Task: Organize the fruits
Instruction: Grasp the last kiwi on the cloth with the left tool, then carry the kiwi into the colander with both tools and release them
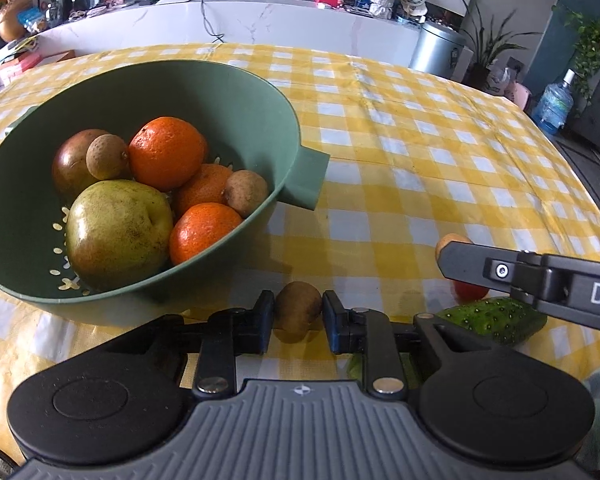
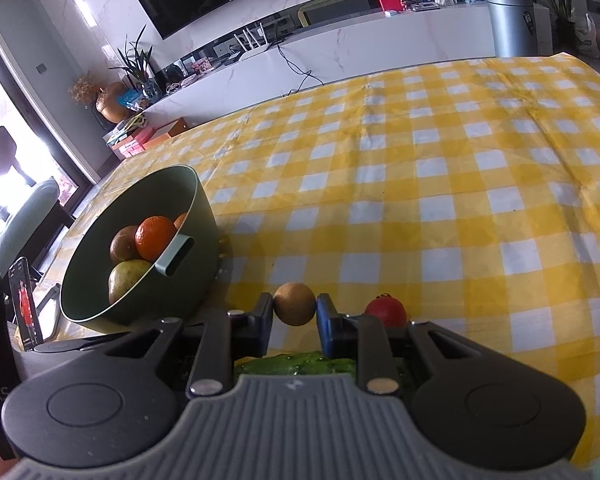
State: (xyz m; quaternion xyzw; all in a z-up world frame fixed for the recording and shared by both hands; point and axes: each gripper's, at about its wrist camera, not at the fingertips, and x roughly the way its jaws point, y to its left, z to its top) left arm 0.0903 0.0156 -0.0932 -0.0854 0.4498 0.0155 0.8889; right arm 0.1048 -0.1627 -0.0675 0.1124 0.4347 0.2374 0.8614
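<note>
My left gripper [image 1: 299, 299] is shut on a small brown oval fruit [image 1: 298, 316], low over the tablecloth just in front of the green colander bowl [image 1: 240, 92]. The bowl holds three oranges [image 1: 166, 152], a green pear [image 1: 118, 232], a dark round fruit and two small brown fruits. My right gripper [image 2: 295, 302] is shut on a small round tan fruit [image 2: 295, 305]. In the left wrist view it comes in from the right as the right gripper [image 1: 450, 254], with the tan fruit [image 1: 452, 240] at its tip. The bowl [image 2: 100, 312] stands to its left.
A cucumber [image 1: 496, 320] and a red tomato [image 1: 470, 291] lie on the yellow checked tablecloth [image 1: 420, 140] under the right gripper; the tomato [image 2: 386, 310] and cucumber [image 2: 296, 362] also show there. A phone [image 2: 26, 304] stands at the table's left edge.
</note>
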